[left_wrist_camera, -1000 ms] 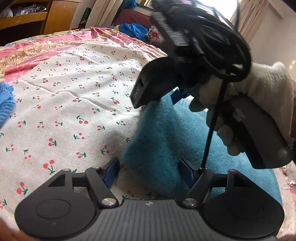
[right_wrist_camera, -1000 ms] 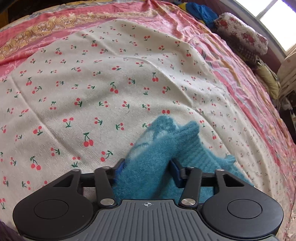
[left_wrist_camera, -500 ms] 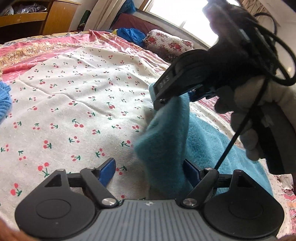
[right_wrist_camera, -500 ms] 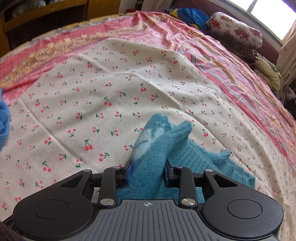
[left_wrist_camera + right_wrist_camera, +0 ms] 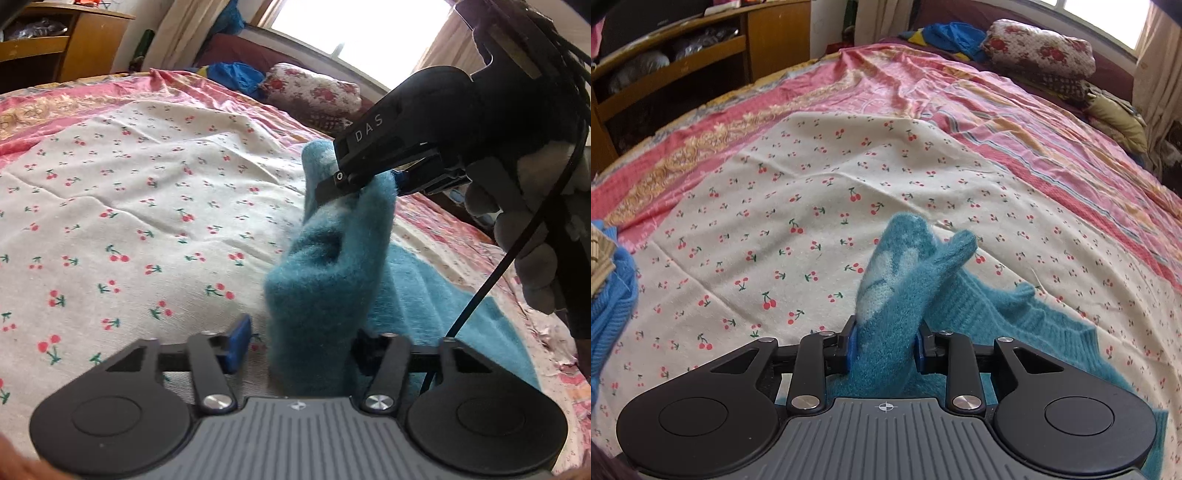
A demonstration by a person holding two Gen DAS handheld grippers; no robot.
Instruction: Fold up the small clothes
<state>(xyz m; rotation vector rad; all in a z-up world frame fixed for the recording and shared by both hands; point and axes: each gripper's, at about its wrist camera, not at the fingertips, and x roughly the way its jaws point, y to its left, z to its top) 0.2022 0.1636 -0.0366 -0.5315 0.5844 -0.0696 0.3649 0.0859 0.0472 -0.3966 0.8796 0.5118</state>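
Observation:
A fuzzy teal sweater (image 5: 325, 291) lies on the cherry-print sheet (image 5: 129, 206), with one part lifted off the bed. My right gripper (image 5: 884, 347) is shut on that lifted teal part (image 5: 905, 291), which has a pale pattern. In the left wrist view the right gripper (image 5: 369, 177) holds the fabric up high. My left gripper (image 5: 299, 347) is open; the hanging teal fabric sits between its jaws against the right one, and the left blue pad (image 5: 238, 343) stands apart from it.
A pink patterned bedspread (image 5: 1015, 122) lies under the sheet. A blue knitted garment (image 5: 609, 314) sits at the left edge. A floral pillow (image 5: 1038, 48) and blue clothes (image 5: 953, 33) lie at the far end. A wooden shelf unit (image 5: 701, 55) stands far left.
My right gripper has closed tighter on the teal fabric and lifted it higher off the bed. My left gripper has stayed open with the fabric hanging between its jaws.

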